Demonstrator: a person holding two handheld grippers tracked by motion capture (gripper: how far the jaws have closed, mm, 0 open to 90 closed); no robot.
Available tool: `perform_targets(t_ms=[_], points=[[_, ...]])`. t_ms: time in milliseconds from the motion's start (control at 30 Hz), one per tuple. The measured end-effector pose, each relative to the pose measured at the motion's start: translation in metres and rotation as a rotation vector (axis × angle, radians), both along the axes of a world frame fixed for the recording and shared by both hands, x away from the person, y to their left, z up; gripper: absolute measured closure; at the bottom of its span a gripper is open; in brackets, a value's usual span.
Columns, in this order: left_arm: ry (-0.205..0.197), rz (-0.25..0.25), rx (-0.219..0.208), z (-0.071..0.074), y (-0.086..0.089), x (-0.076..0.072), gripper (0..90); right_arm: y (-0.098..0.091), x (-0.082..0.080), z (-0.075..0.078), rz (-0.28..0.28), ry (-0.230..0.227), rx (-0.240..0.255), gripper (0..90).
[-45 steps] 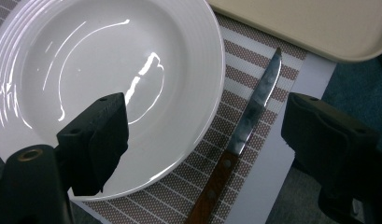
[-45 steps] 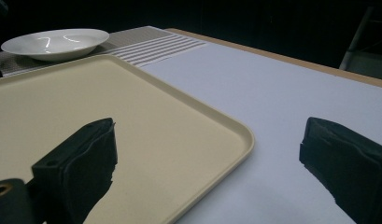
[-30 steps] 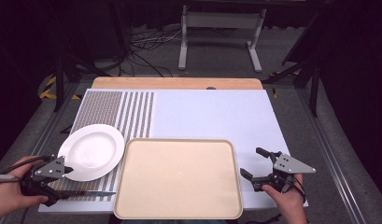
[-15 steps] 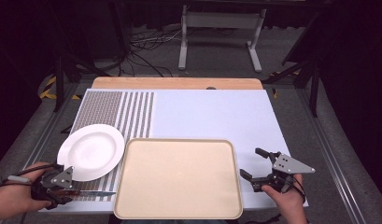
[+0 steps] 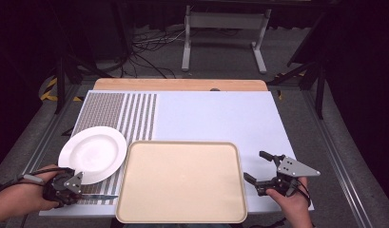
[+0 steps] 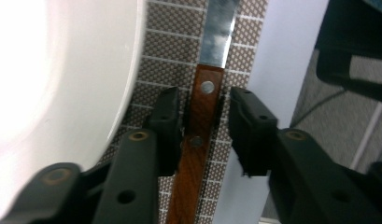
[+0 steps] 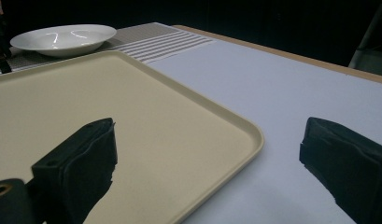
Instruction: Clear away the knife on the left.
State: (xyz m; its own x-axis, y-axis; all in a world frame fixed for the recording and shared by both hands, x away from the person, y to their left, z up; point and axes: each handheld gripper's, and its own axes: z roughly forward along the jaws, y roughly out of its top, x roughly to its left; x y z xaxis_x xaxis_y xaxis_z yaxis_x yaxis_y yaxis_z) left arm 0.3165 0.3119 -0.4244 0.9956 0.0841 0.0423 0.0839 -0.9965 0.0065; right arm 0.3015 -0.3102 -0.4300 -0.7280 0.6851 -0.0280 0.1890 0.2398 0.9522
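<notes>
A knife with a brown wooden handle [image 6: 200,140] and steel blade [image 5: 99,196] lies on the checked mat near the table's front left edge, beside a white plate [image 5: 93,153]. My left gripper [image 5: 79,193] is down over the handle. In the left gripper view its jaws [image 6: 201,112] stand either side of the handle with narrow gaps, open. The plate [image 6: 62,93] is just left of them. My right gripper [image 5: 254,165] rests open at the right of a beige tray [image 5: 182,142], one jaw over the tray's corner [image 7: 254,135] and nothing between its fingers [image 7: 209,135].
The tray takes the front middle of the pale blue table top [image 5: 216,114]. A striped and checked mat [image 5: 121,114] covers the left part. A wooden strip [image 5: 180,84] runs along the far edge. The plate [image 7: 62,37] lies beyond the tray.
My left gripper has moved toward the front edge and a little right, coming down over the knife handle. The right gripper has stayed still.
</notes>
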Motion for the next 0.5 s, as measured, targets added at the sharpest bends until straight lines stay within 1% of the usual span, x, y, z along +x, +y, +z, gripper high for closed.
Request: perform_targets(t_ms=[33,67,100,167,267,333,467,500], points=[[0.0,0.0,0.0,0.0,0.0,0.0,75.3,0.0,0.0,0.0,0.0,0.0,0.0,4.6],[0.001,-0.023,0.022,-0.0004,-0.0014,0.0,75.3,-0.0001,0.0,-0.0001,0.0,0.001,0.001,4.6],[0.01,-0.047,0.015,-0.0011,-0.0018,0.0016,76.3,0.0,0.0001,-0.0004,0.002,0.002,0.002,4.6],[0.016,-0.064,0.03,-0.0006,-0.0029,0.0026,77.0,0.0001,0.0,-0.0006,0.005,0.002,0.0,4.6],[0.022,-0.068,0.031,-0.0013,-0.004,0.0026,77.4,0.0001,-0.0004,-0.0005,0.008,0.001,0.001,4.6],[0.023,-0.074,0.046,-0.0009,-0.005,0.0026,77.5,-0.0003,-0.0007,-0.0003,0.008,0.002,0.003,4.6],[0.025,-0.079,0.028,-0.0013,-0.0031,0.0032,77.5,-0.0005,-0.0008,-0.0002,0.009,0.004,0.001,4.6],[0.025,-0.088,0.041,-0.0003,-0.0034,0.0038,77.5,-0.0003,-0.0008,-0.0003,0.012,0.004,0.003,4.6]])
